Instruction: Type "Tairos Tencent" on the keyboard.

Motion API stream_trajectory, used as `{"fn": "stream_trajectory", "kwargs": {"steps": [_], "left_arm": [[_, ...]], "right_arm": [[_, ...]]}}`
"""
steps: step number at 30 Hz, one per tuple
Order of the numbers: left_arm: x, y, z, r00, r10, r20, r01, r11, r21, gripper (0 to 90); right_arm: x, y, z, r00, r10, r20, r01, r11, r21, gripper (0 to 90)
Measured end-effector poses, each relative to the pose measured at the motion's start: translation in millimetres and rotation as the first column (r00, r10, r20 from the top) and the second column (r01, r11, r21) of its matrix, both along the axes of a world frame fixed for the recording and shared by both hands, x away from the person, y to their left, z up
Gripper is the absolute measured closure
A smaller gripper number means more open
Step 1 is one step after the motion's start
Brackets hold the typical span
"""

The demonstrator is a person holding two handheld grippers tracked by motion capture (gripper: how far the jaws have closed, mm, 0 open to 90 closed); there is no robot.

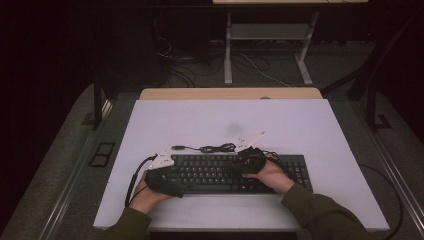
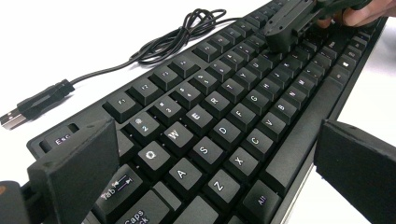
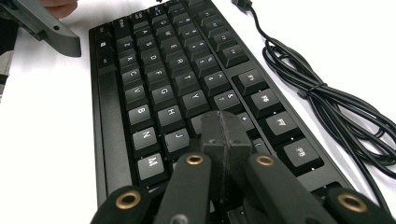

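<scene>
High view showed a black keyboard point(image 1: 220, 173) laid flat toward the near edge of a matte white table point(image 1: 320, 130), its blocky keys printed with white letters. A thin black cable point(image 1: 212, 148) was coiled just behind it, ending in a USB plug point(image 2: 14, 119). The left gripper point(image 1: 167, 176) was held wide open over the keyboard's left end, nothing gripped. The right gripper point(image 3: 225, 135) was fully closed, tips pressed together on the keys, nothing held.

Left gripper point(image 2: 219, 163) fingers spread wide; right gripper point(image 3: 223, 140) fingers pressed together.
</scene>
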State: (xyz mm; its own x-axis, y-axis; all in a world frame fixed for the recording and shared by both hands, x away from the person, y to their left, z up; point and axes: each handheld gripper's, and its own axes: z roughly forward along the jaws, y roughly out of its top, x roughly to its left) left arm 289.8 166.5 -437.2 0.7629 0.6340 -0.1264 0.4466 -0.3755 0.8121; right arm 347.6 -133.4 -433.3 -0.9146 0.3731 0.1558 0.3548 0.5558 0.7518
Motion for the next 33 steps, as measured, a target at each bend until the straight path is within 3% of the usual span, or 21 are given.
{"fn": "stream_trajectory", "kwargs": {"steps": [14, 22, 33], "left_arm": [[0.8, -1.7, 0.3, 1.0000, -0.003, 0.008, 0.003, 1.0000, 0.002, 0.6], [3.1, -3.8, 1.6, 0.9999, 0.000, 0.011, 0.000, 1.0000, -0.003, 6.6], [9.4, -9.6, 2.8, 0.9998, -0.019, -0.002, 0.019, 0.9998, -0.006, 24.4]], "right_arm": [[0.4, -3.2, 1.9, 1.0000, -0.005, 0.002, 0.005, 1.000, 0.012, 88.1], [-0.7, -6.2, 2.9, 0.9999, -0.016, 0.001, 0.016, 0.999, 0.039, 70.4], [-4.1, -11.9, 2.0, 0.9993, -0.037, 0.000, 0.037, 0.998, 0.057, 48.0]]}}
